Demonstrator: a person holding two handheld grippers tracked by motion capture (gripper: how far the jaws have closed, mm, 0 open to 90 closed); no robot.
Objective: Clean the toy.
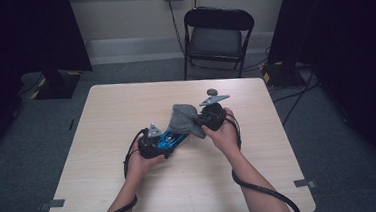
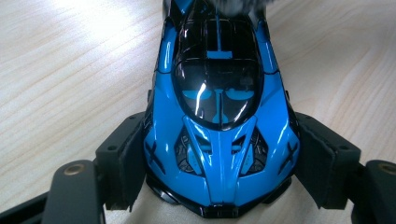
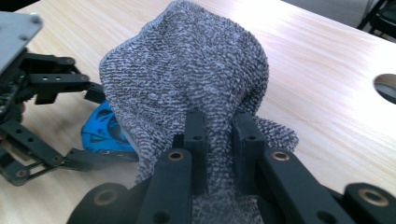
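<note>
1. The blue toy car [image 2: 219, 126] is gripped by the left gripper [image 2: 219, 163] fingers [image 2: 128, 163] at mid-counter [image 1: 131, 190].
2. The grey cloth [image 3: 187, 79] is pinched by the right gripper [image 3: 219, 140] over the car's far end.

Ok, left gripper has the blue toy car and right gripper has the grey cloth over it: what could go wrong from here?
1. The left gripper clamps the glossy blue toy car only around its nose; wiping pressure might twist or slip it loose.
2. The right gripper pinches just a bunched fold of the grey terry cloth, which could pull free.
3. The cloth drapes near the left gripper's linkage and may snag on it.
</note>
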